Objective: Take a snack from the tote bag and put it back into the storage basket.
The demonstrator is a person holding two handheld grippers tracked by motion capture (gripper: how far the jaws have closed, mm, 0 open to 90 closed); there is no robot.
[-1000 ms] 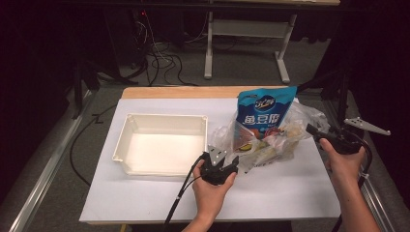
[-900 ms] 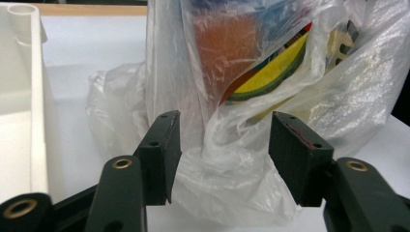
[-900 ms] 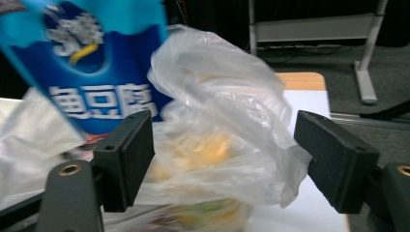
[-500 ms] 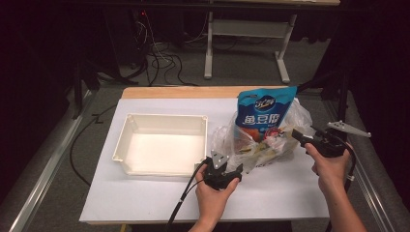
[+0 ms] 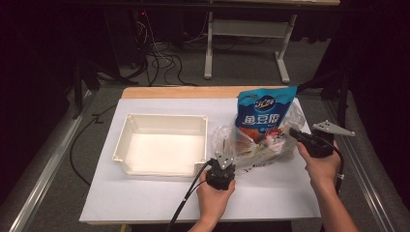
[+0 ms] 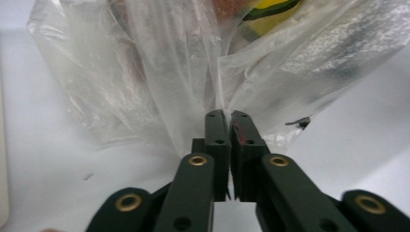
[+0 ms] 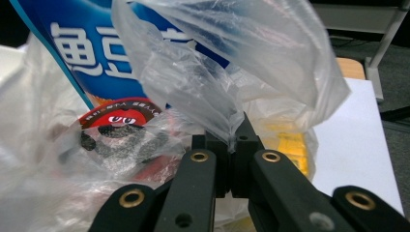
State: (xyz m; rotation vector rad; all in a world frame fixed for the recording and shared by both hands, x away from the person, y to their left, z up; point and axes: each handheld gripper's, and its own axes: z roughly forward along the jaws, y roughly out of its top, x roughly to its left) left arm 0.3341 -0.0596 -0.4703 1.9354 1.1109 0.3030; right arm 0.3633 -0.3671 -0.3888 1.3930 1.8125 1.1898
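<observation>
Both sides pinched now: left gripper point(image 6: 227, 116) and right gripper point(image 7: 233, 137) have just clamped onto the thin, slippery plastic bag point(image 5: 256, 145), floppy film carrying shifting snacks, best held by bunched edges.

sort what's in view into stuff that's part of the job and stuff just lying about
In the job:
clear plastic bag
blue snack pouch inside it
left gripper, shut on the bag
right gripper, shut on the bag

Lying about:
white tray
floor cables
</observation>
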